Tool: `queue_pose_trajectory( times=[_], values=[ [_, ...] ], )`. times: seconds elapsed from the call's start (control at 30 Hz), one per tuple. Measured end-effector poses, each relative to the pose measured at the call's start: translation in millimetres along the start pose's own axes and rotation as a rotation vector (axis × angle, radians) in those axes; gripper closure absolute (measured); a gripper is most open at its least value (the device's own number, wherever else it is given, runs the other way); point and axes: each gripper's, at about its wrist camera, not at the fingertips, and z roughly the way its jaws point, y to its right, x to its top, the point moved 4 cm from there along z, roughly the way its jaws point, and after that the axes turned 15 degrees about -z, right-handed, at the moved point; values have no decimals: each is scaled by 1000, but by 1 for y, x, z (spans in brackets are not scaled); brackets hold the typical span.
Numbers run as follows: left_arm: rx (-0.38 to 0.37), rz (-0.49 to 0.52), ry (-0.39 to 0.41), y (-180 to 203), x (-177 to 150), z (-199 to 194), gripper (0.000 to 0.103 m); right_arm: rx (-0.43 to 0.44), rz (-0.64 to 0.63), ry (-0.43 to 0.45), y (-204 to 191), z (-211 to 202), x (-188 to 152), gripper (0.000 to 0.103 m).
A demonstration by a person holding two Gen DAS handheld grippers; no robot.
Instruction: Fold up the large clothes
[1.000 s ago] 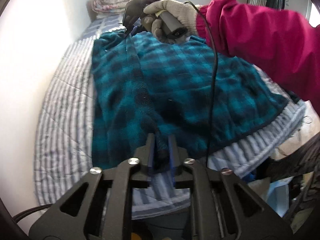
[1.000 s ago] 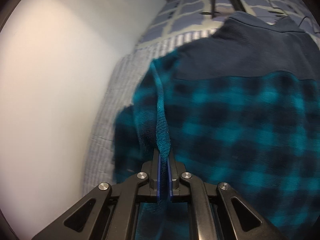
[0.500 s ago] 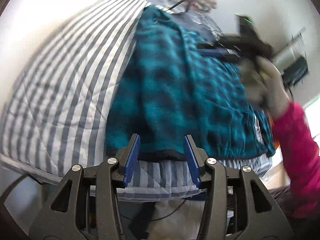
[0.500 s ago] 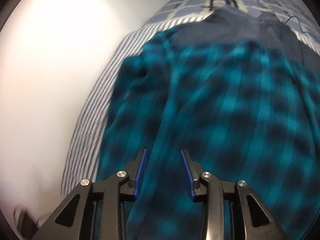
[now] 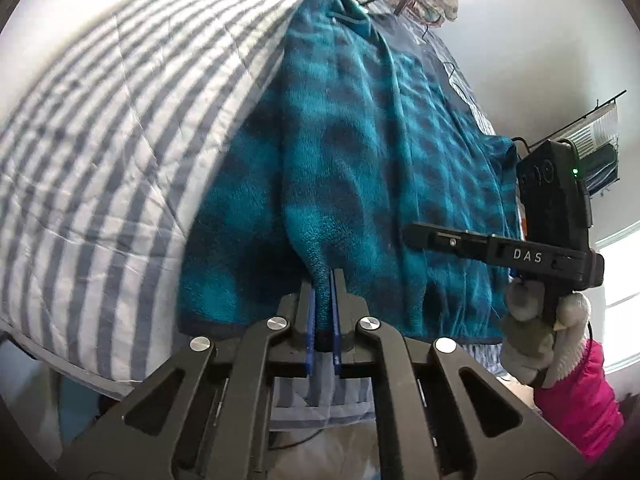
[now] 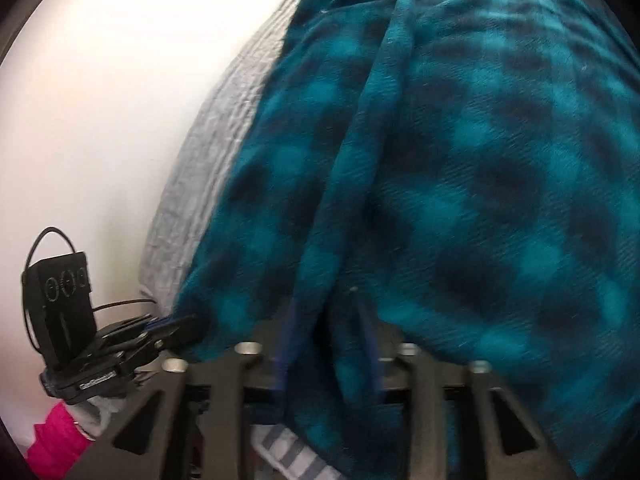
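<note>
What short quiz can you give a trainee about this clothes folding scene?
1. True or false: the left gripper is shut on a fold of the checked garment.
2. What does the garment lie on? A) bare floor B) striped bed cover C) wooden table
3. Fill in: the person's sleeve is ____ in colour.
Key: 1 true; 2 B; 3 pink.

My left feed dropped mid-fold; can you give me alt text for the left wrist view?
The left gripper is shut on a pinched fold near the bottom hem of a teal plaid fleece spread over a striped bedspread. At right, a gloved hand in a pink sleeve holds the right gripper over the fleece's far edge.
</note>
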Motion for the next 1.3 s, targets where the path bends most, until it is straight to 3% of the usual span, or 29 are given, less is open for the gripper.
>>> queue_pose_trajectory(
  times=[0.03, 0.27, 0.37, 0.47, 0.5, 0.57, 0.6, 0.63, 0.67, 0.73, 0.83, 0.97, 1.1, 1.13, 1.17, 1.2, 1.3],
  values=[
    [2, 5, 13, 1, 1, -3, 100, 9, 0, 7, -2, -1, 0, 97],
    [25, 8, 105, -7, 10, -35, 100, 63, -22, 75, -32, -13, 7, 102],
    [58, 1, 84, -17, 13, -20, 100, 4, -57, 51, -38, -8, 5, 102],
    [114, 43, 55, -18, 6, -1, 99, -131, -98, -21, -35, 11, -1, 102],
    [142, 65, 58, -17, 4, 3, 99, -162, -104, -45, -33, 15, -4, 97],
    [139, 58, 57, -18, 4, 0, 85, -201, -132, -68, -34, 15, -9, 94],
    [127, 49, 62, -19, 5, -4, 80, -226, -157, -66, -37, 10, -12, 85],
    [122, 34, 84, -21, 7, -9, 69, -245, -172, -52, -41, 4, -13, 79],
    [121, 13, 109, -25, 10, -14, 54, -257, -183, -34, -44, -2, -13, 77],
    [114, -51, 134, -35, 18, -20, 42, -264, -213, 27, -57, -18, -10, 77],
    [76, -127, 106, -46, 27, -15, 42, -233, -286, 102, -81, -31, -4, 77],
    [74, -138, 63, -47, 26, 1, 42, -318, -369, 118, -96, -9, 7, 77],
    [75, -137, 51, -44, 21, 14, 42, -416, -364, 119, -83, 9, 10, 77],
    [80, -126, 54, -43, 21, 17, 57, -417, -351, 114, -81, 15, 14, 77],
    [78, -114, 45, -41, 20, 19, 86, -412, -339, 101, -79, 22, 18, 77],
    [82, -110, 39, -40, 20, 21, 93, -414, -334, 81, -76, 30, 19, 77],
    [56, -140, 63, -42, 21, 15, 97, -435, -354, 18, -69, 52, 21, 77]
  ],
)
